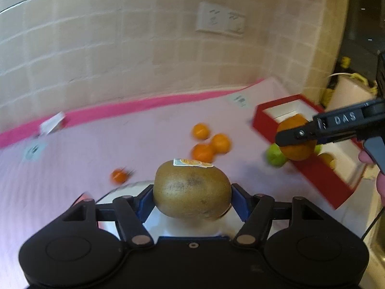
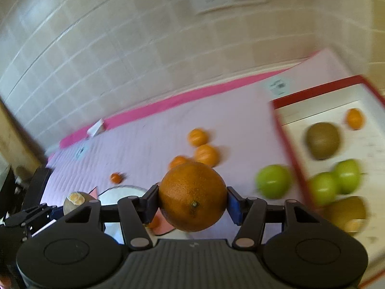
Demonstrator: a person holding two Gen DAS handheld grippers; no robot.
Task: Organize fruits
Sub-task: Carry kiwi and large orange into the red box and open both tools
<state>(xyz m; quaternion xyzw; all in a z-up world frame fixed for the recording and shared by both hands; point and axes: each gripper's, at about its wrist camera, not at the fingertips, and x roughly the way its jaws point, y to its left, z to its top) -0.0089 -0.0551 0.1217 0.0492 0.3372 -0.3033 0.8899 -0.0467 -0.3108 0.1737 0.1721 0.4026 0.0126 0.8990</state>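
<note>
My left gripper point(image 1: 192, 196) is shut on a brown kiwi point(image 1: 192, 189) with a sticker, held above the pink mat. My right gripper point(image 2: 192, 202) is shut on a large orange point(image 2: 192, 196), held above the mat left of the red box point(image 2: 288, 144). In the left wrist view the right gripper point(image 1: 297, 137) holds that orange point(image 1: 298, 151) over the near edge of the red box point(image 1: 320, 180). The box holds a kiwi point(image 2: 322, 141), two green apples point(image 2: 336, 183), a small mandarin point(image 2: 355, 118) and another brown fruit point(image 2: 346, 213). A green apple point(image 2: 273, 180) lies on the mat beside the box.
Three mandarins point(image 2: 203, 154) and a smaller one point(image 2: 116, 177) lie on the pink mat point(image 2: 144, 149). A white plate point(image 2: 120, 193) sits below the grippers. A tiled wall point(image 1: 120, 48) stands behind the mat. The left gripper with its kiwi point(image 2: 74, 201) shows at the lower left.
</note>
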